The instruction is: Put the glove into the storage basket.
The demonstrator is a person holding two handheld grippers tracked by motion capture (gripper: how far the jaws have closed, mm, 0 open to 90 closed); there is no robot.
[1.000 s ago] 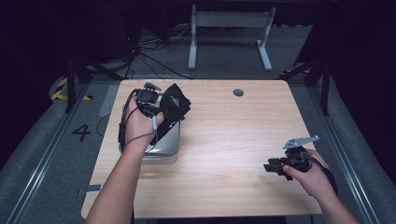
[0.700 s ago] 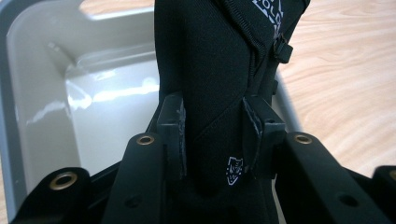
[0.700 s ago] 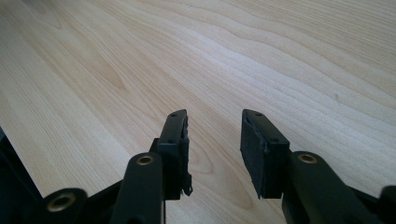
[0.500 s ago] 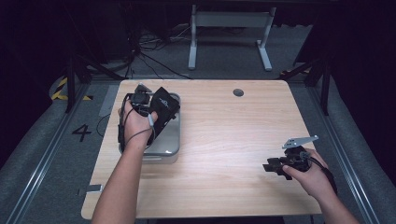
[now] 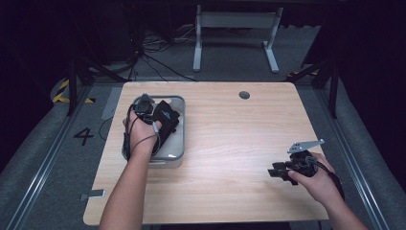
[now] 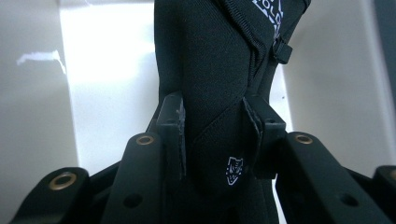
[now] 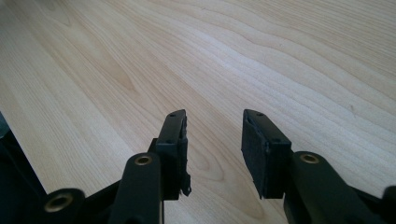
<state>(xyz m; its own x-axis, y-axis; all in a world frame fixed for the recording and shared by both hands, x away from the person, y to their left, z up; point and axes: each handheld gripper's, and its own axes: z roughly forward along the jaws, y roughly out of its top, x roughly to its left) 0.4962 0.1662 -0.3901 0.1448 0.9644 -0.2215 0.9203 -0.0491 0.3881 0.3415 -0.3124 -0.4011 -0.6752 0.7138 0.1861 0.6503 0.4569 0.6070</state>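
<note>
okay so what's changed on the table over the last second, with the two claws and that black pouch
The left claw, shut on the black pouch, has come down, lowering the pouch into the grey tray at the table's left side. The right claw stayed low over bare wood at the right, holding nothing, its jaws just opening a little wider. The tray did not move.
</note>
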